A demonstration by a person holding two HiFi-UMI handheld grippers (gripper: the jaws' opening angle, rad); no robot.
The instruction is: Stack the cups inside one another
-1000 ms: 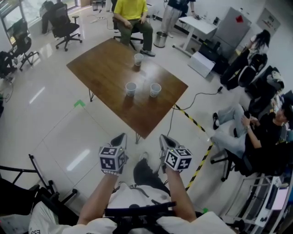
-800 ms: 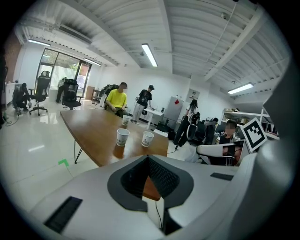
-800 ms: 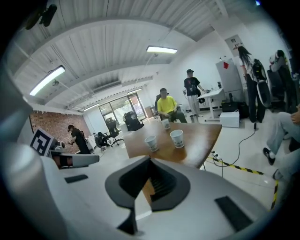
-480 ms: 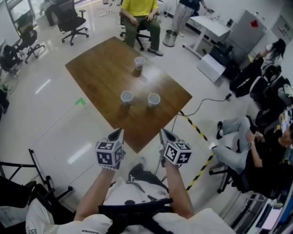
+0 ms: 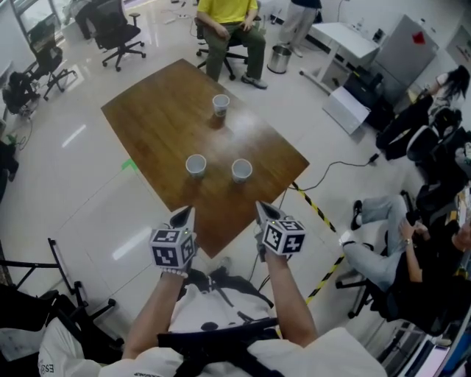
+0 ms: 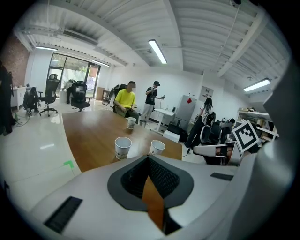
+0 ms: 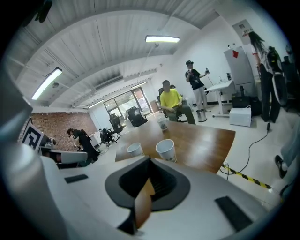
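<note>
Three white paper cups stand upright and apart on the brown wooden table: a near left cup, a near right cup and a far cup. My left gripper and right gripper hover side by side over the table's near corner, short of the cups. Both point toward the cups, shut and empty. The left gripper view shows its closed tips below the near left cup and the near right cup. The right gripper view shows its closed tips below the near right cup.
A person in a yellow shirt sits at the table's far end. Office chairs stand at the far left. Yellow-black tape and a cable run on the floor right of the table. Seated people are at the right.
Both grippers have come forward from over the floor to the table's near corner. The cups now sit closer to them in the head view. Both jaws stay shut.
</note>
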